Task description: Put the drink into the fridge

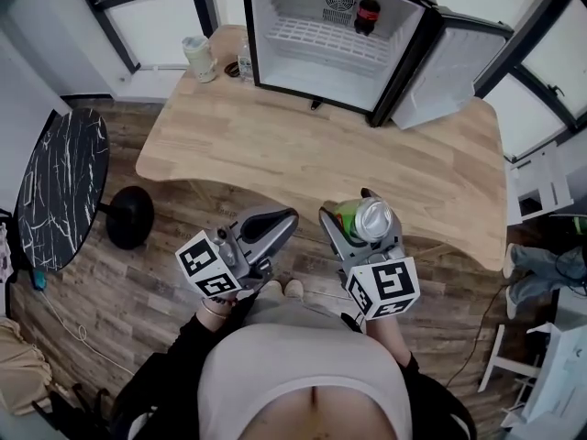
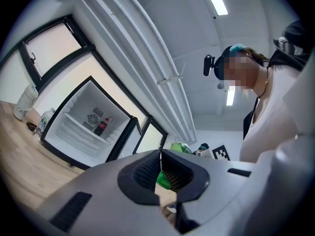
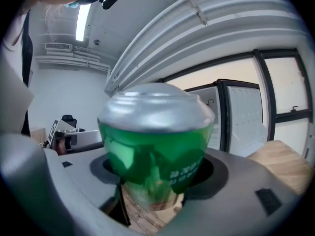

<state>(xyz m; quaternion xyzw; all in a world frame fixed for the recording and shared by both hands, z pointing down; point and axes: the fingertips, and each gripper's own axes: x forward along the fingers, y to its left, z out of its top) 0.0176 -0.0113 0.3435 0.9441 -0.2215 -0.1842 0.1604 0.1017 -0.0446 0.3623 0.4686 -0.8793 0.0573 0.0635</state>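
So I'm looking down at the rig and the right gripper (image 1: 359, 211) is clamping a green can (image 1: 371, 220) with a silver top. It's holding the can upright, out over the near edge of the wooden table (image 1: 275, 145). In the right gripper view the can (image 3: 153, 132) is filling most of the shot, with both jaws of the right gripper (image 3: 157, 175) pressing on its lower part, one on each side.

The left gripper (image 1: 289, 218) is hanging just left of it, near but not touching. Its jaws are sitting together with nothing between them. In the left gripper view the tips of the left gripper (image 2: 161, 156) are meeting, and a bit of green from the can (image 2: 165, 180) is peeking through behind them.

The mini fridge (image 1: 266, 26) is sitting at the far side of the table, well apart from the can, with its fridge door (image 1: 449, 67) swinging open to the right. A cola bottle (image 1: 367, 12) is standing on the shelf inside, at the far right. The same bottle (image 2: 100, 127) is showing up in the left gripper view too.

Just left of the fridge, a pale jar (image 1: 199, 58) is standing on the table. Off to the far left, a round black table (image 1: 60, 186) with white veining is standing on the wood floor.
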